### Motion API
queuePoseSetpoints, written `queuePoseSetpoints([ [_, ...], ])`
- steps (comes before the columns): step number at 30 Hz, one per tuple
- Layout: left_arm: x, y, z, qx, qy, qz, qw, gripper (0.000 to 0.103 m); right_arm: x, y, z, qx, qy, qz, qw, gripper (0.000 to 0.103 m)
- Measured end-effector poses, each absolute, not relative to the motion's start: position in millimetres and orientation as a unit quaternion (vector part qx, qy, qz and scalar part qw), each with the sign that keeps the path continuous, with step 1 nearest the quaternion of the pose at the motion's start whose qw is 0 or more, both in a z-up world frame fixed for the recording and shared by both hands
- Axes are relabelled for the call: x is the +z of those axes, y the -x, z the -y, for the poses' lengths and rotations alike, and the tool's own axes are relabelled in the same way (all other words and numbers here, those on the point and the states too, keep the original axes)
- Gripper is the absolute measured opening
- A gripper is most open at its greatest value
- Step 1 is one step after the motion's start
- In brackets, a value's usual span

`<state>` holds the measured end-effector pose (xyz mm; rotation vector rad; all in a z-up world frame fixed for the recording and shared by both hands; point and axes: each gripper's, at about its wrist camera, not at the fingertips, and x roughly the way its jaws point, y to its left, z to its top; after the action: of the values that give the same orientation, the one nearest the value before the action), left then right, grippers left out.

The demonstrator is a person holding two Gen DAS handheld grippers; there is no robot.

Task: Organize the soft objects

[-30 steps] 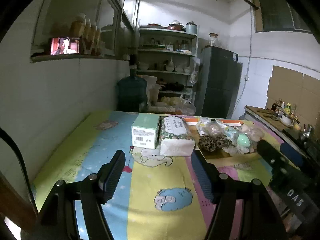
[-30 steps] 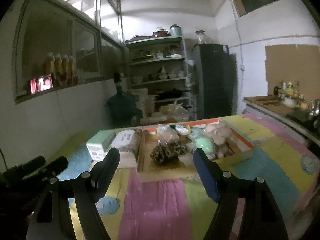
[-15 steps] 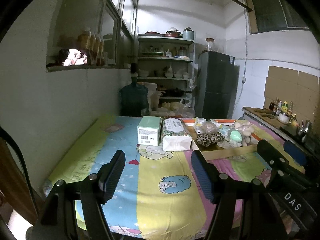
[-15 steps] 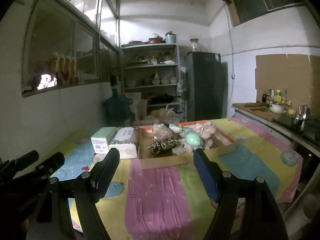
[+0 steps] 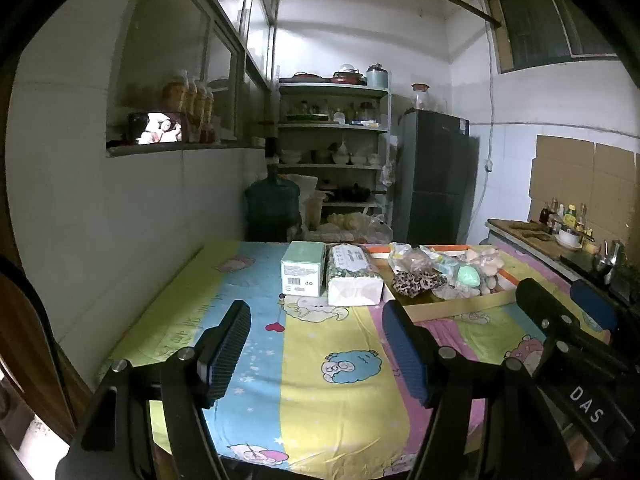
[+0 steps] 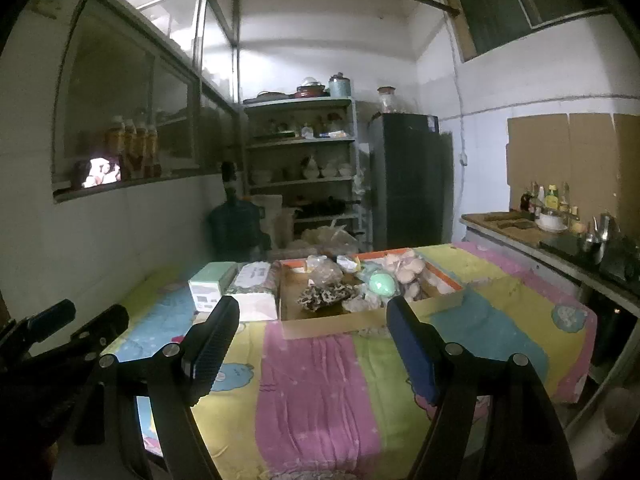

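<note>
A shallow cardboard box [image 5: 460, 307] [image 6: 320, 326] sits on the far half of the table and holds soft things: a leopard-print piece [image 5: 418, 280] [image 6: 326, 296], a mint green ball [image 5: 469, 276] [image 6: 382, 282], pink plush pieces [image 6: 408, 270] and plastic-wrapped items. Beside it lie a green-white carton [image 5: 302, 268] [image 6: 210, 286] and a tissue pack [image 5: 352, 276] [image 6: 256, 290]. My left gripper [image 5: 316, 326] is open and empty above the table's near end. My right gripper [image 6: 312, 322] is open and empty, short of the box.
The table has a colourful cartoon cloth [image 5: 320, 360]. A wall runs along its left side. A water jug [image 5: 272, 206], shelves [image 5: 332, 152] and a dark fridge [image 5: 434, 188] stand behind. A counter with bottles [image 6: 548, 220] is at the right.
Both grippers have drawn back and risen away from the table; the box and packs look smaller and farther. Both stay open.
</note>
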<state>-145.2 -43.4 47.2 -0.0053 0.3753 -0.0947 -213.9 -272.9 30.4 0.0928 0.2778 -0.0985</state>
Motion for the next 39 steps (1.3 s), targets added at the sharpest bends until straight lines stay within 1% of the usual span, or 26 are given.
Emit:
queuePoseSetpoints([
  [39,47.8,149.3,42.1,-0.046,0.004,-0.183,0.982,0.069,32.4,219.7,264.8,-0.044,-0.041,-0.137,0.989,0.077],
])
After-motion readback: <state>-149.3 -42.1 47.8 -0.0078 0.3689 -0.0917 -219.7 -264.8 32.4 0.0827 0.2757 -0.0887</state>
